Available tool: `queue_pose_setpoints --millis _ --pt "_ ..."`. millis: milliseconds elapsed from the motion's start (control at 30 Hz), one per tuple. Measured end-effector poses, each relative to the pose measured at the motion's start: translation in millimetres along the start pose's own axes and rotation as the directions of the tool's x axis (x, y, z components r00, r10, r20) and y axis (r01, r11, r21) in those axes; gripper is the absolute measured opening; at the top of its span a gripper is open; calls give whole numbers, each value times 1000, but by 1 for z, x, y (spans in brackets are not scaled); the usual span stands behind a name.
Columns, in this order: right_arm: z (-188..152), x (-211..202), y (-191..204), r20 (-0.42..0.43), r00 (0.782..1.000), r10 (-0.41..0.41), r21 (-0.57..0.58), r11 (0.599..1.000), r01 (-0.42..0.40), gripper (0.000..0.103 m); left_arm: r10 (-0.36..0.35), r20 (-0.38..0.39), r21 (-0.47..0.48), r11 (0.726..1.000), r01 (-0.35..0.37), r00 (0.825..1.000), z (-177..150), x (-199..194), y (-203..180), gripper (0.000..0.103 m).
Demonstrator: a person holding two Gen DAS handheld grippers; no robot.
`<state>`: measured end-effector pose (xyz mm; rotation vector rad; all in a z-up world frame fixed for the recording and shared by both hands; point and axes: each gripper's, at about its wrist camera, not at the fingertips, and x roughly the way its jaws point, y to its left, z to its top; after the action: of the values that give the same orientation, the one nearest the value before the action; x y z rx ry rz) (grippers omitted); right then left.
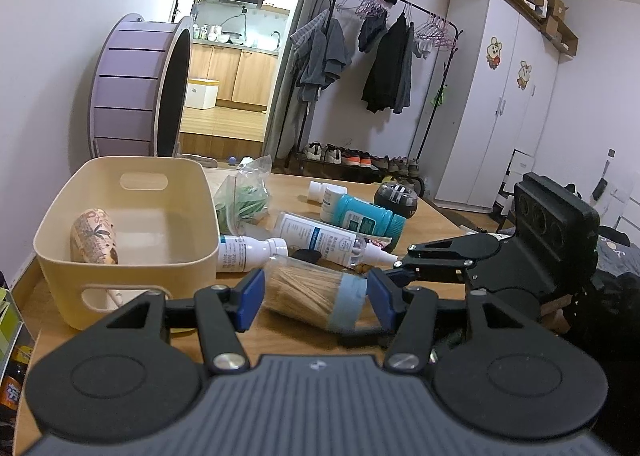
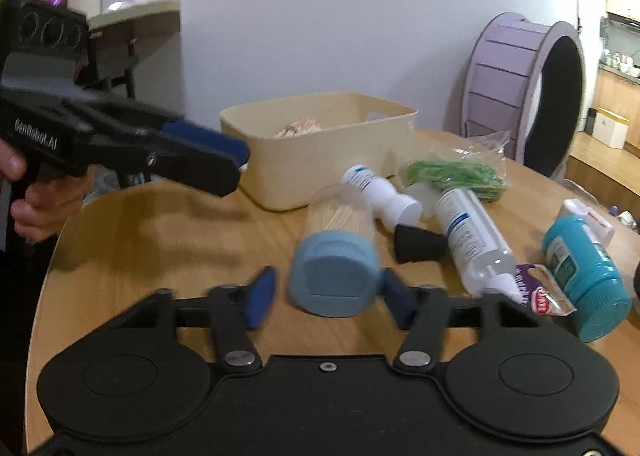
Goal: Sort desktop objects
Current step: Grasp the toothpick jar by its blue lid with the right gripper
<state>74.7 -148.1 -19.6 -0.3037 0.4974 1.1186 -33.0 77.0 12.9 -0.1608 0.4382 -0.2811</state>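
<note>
A clear toothpick jar [image 1: 304,292] with a blue lid [image 2: 334,282] lies on its side on the wooden table. My right gripper [image 2: 328,298] is open, with its blue fingers on either side of the lid and not clamped on it. My left gripper [image 1: 316,304] is open too. In the right wrist view the left gripper [image 2: 234,161] hovers in a hand above the table by the near corner of the beige basket [image 2: 320,159], apart from the jar. A patterned paper cup [image 1: 94,236] lies inside the basket [image 1: 120,260].
Past the jar lie a white bottle [image 2: 380,191], a black cap [image 2: 416,244], a spray bottle [image 2: 472,240], a bag of green bits [image 2: 456,175], a teal bottle [image 2: 584,276] and a snack wrapper [image 2: 538,294]. A purple wheel [image 1: 136,87] stands behind the table.
</note>
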Motion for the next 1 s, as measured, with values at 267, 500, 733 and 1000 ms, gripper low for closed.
queue_pose_setpoints --millis 267,500,733,1000 --pt "11 -28 -4 96 995 -26 57 998 21 48 -1 3 -2 1000 1 1000 1 0 0 56" --pt "17 -39 -8 106 992 -71 73 995 64 48 -2 -3 3 1000 2 1000 0 2 -2 56" --pt "17 -38 -3 101 991 -86 57 995 80 58 -1 -8 7 1000 1 1000 0 2 -3 56" --pt "15 -32 -1 86 992 -96 58 994 91 64 0 -14 17 1000 0 1000 -1 0 -3 56"
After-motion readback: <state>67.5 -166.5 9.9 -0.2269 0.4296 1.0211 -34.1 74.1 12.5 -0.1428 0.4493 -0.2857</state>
